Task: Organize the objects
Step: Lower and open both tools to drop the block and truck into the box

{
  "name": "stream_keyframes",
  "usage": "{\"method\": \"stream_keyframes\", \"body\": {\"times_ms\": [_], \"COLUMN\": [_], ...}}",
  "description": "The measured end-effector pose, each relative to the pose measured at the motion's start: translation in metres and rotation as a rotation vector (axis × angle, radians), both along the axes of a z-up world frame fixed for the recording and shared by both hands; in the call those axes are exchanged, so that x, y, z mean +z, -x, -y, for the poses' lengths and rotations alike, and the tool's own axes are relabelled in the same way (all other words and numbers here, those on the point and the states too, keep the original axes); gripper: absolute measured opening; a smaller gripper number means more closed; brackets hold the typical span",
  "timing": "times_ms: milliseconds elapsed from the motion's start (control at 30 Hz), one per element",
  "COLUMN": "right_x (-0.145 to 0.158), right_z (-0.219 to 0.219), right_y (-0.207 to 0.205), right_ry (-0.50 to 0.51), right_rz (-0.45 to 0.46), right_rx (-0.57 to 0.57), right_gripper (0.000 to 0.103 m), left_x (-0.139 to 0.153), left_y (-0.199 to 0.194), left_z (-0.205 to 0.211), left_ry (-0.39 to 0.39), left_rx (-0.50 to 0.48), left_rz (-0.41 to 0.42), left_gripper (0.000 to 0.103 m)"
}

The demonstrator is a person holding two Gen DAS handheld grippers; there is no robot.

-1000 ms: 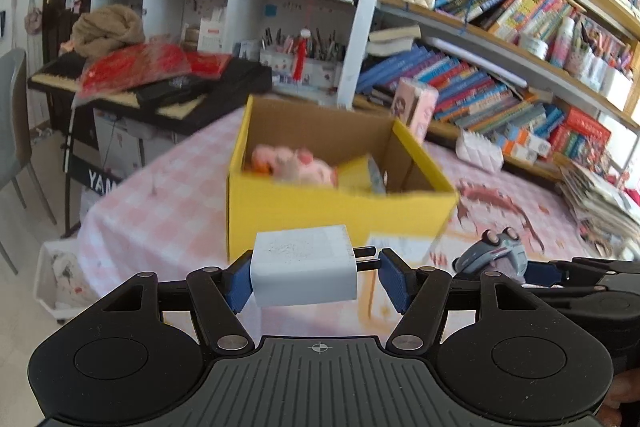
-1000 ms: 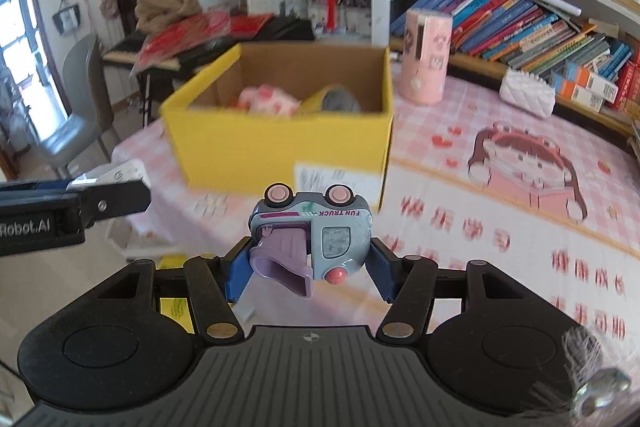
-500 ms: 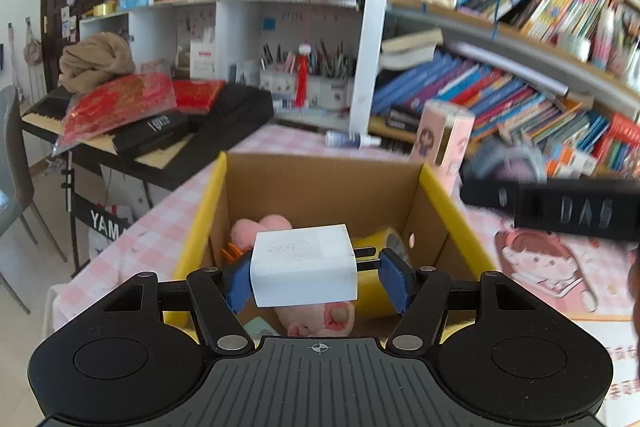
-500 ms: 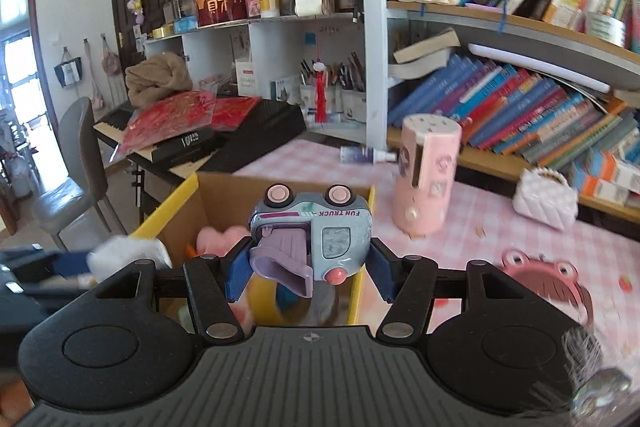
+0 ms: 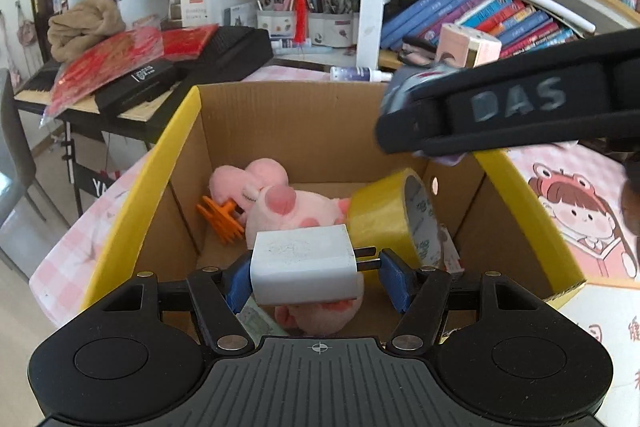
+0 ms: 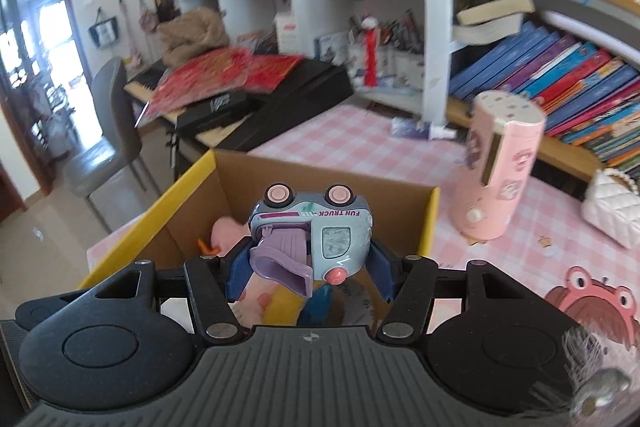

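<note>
- Nearest, left gripper (image 5: 316, 269): jaws closed on a white plug adapter (image 5: 304, 269). One blue pad presses its body; the other meets the tips of its two metal prongs, which point toward the right of the view.
- Adapter hangs above the open yellow cardboard box (image 5: 132, 203), over the box's near end, not touching the contents.
- Right gripper (image 6: 308, 263): jaws clamped on a grey-blue toy truck (image 6: 316, 231), held upside down, pink wheels on top, "FUN TRUCK" lettering inverted, lilac scoop part drooping toward the camera.
- Truck sits over the box interior in the right wrist view; in the left wrist view the right gripper (image 5: 404, 99) crosses the upper right of the box as a blurred black bar marked "DAS".
- Box contents, near to far: pink plush toy (image 5: 296, 211) lying along the floor of the box; roll of yellow tape (image 5: 388, 219) standing on edge just beside it, toward the right wall; orange hair claw clip (image 5: 222, 219) at the left, touching the plush head.
- Box stands on a table with a pink checked cloth (image 6: 344, 139).
- Beyond the box: pink cylindrical container (image 6: 500, 171) upright on the cloth, a small white tube (image 6: 420, 131) lying near the shelf post.
- Farthest: bookshelf (image 6: 560, 75) with rows of books, and a black keyboard (image 5: 224, 51) carrying red packets.
</note>
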State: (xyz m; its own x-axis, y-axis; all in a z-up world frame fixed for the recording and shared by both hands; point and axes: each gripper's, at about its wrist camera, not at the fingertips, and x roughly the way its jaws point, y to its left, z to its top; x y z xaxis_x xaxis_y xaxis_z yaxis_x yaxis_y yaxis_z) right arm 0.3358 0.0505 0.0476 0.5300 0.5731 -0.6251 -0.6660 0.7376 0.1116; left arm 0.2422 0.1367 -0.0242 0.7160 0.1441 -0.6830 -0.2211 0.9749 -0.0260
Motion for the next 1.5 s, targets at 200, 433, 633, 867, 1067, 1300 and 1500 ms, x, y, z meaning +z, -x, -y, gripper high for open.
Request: {"method": "stream_keyframes", "body": {"times_ms": [200,433,633,867,1067,1300,1500], "right_x": [-0.016,-0.029,-0.032,-0.032,-0.038,-0.053,-0.044], "right_z": [-0.014,-0.022,-0.032,-0.04,-0.047,-0.056,-0.037], "right_y": [-0.005,-0.007,-0.003,0.005,0.015,0.019,0.026], "right_ry": [0.045,0.074,0.094,0.136,0.208,0.302,0.24], "right_rz": [-0.039,-0.072,-0.075,-0.04,0.016,0.049,0.047], "right_rx": [0.05,0.086,0.134,0.151,0.171,0.157,0.061], "right_gripper": [0.057,0.057,0.057,0.057,0.058,0.06,0.082], "left_x": [0.0,0.009,0.02,0.031,0.033,0.037,0.038], "left_y": [-0.001,0.016,0.044,0.072,0.092,0.107,0.117], "left_z": [-0.001,0.0,-0.003,-0.005,-0.014,-0.022,-0.028], "left_ry": [0.011,-0.051,-0.093,-0.082,-0.051,-0.04,-0.028], "left_rx": [-0.009,0.003,0.023,0.057,0.114,0.151,0.168], "left_rz": [-0.007,0.027,0.075,0.138,0.161,0.187,0.204], "left_gripper": [0.067,0.089,0.096,0.098,0.098,0.098,0.098]}}
